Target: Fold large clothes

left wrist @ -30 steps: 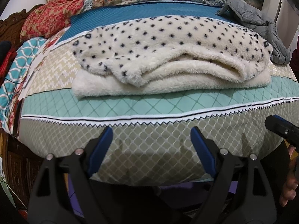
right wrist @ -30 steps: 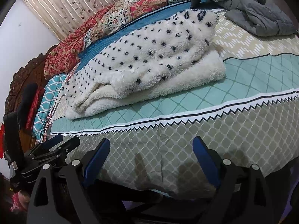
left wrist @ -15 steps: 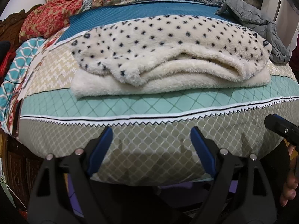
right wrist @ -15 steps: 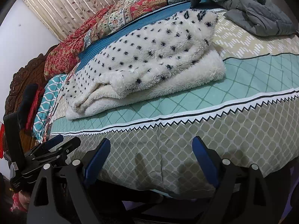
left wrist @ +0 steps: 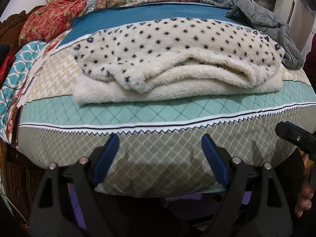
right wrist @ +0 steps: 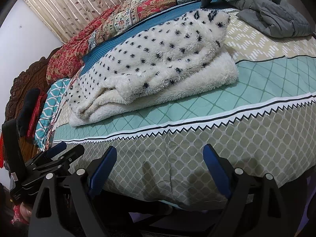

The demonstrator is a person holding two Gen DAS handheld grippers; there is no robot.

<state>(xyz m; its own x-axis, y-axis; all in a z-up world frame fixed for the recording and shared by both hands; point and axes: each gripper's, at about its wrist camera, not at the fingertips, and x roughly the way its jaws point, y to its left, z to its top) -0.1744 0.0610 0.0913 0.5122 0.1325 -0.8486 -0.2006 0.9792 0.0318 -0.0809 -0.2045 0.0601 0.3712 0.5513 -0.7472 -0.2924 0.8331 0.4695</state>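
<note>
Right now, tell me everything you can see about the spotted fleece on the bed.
The fleece is thick, fluffy cream fabric, dark-spotted outside and plain inside. It lies folded in several layers, a long bundle across the bed, its plain bottom layer sticking out towards the cameras. Only the bed touches it; both grippers are clear of it.

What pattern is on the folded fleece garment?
Cream fleece garment with small dark spots; left wrist view shows it best.

Carved wooden headboard (right wrist: 23, 83), white wall (right wrist: 21, 33), leaf-patterned curtain (right wrist: 83, 6)

No readable text, brand, number or sign can be made out on anything shown in either view.
</note>
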